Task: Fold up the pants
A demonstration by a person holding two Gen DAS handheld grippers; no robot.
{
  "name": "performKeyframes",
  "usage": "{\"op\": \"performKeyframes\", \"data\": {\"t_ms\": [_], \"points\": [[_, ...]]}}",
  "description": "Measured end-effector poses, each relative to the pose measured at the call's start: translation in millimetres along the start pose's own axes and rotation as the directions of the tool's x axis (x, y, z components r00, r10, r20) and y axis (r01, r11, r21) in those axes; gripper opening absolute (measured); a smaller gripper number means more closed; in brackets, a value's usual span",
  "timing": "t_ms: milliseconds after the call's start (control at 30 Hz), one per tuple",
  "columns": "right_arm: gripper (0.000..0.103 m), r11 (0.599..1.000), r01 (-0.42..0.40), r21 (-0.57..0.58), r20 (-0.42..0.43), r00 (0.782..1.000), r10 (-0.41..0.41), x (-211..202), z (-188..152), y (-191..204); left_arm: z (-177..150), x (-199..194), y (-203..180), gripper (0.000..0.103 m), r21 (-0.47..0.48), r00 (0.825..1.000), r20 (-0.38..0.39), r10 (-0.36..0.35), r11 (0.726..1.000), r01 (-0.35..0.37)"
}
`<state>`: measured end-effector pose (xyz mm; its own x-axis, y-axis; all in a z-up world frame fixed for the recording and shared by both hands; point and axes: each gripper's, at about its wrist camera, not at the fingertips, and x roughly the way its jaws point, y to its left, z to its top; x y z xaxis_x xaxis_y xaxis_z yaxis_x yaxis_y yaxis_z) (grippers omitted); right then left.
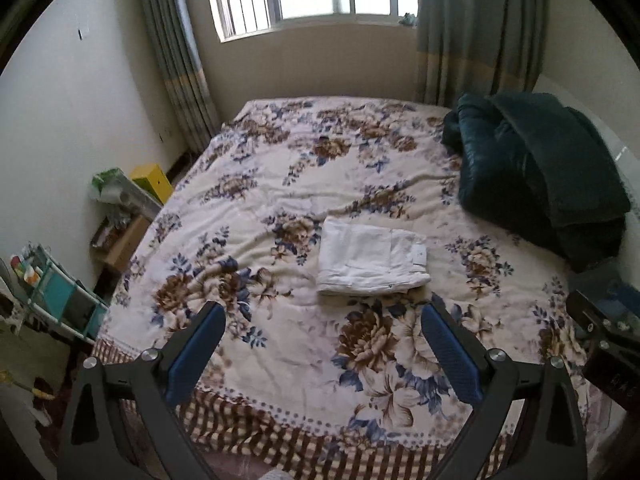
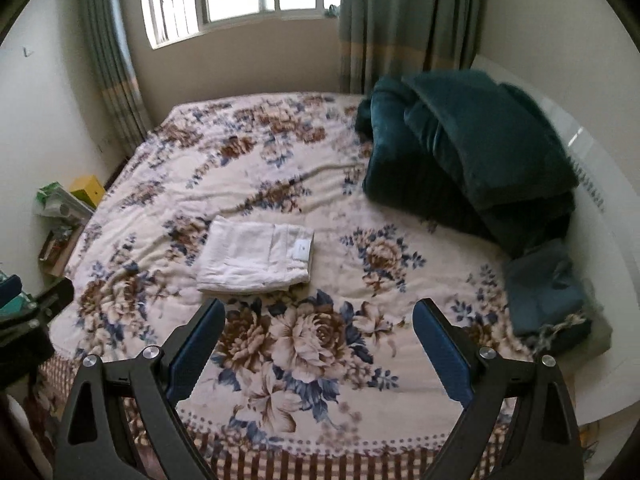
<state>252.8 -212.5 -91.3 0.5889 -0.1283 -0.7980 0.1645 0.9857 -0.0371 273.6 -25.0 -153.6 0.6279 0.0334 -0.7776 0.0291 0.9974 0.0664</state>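
Left wrist view: left claw (image 1: 323,322) spread wide, empty, above bed (image 1: 280,184), near folded white pants (image 1: 370,258). Right claw (image 2: 318,316) likewise spread, touching nothing.

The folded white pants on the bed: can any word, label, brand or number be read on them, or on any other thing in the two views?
None can be read.
white pants: the small tag bears a dark mark, too small to read.
right gripper body, at the edge of the left wrist view: faint pale markings, too blurred to read.
yellow box beside the bed: no text visible.
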Motion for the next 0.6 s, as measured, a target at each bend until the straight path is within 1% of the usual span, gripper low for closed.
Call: {"op": "performKeyframes", "data": {"t_ms": [100,167,333,500,600], "points": [[0.097,1.0,-0.014,-0.006,0.027,1.0,0.015,-47.8,2.6,2.6,2.6,-34.4,5.5,0.1,0.002,1.0,0.024,-0.017,1.0,0.017],[0.097,1.0,-0.026,-0.008,0.052,0.998,0.027,-79.4,3.7,4.6,6.8,-60.9,9.8,0.1,0.012,0.998,0.066,-0.015,1.0,0.014],[0.097,0.998,-0.058,-0.011,0.115,0.992,0.059,-150.9,6.5,10.6,14.4,-106.6,20.9,0.1,0.012,0.991,0.131,-0.035,0.999,0.033],[0.097,0.997,-0.073,-0.022,0.171,0.982,0.076,-198.9,7.7,18.1,13.2,-134.2,27.8,0.1,0.007,0.987,0.156,-0.047,0.999,0.046],[0.097,0.996,-0.088,-0.026,0.174,0.981,0.091,-215.4,6.6,21.3,10.1,-143.8,31.3,0.1,-0.001,0.986,0.161,-0.04,0.999,0.041]]}}
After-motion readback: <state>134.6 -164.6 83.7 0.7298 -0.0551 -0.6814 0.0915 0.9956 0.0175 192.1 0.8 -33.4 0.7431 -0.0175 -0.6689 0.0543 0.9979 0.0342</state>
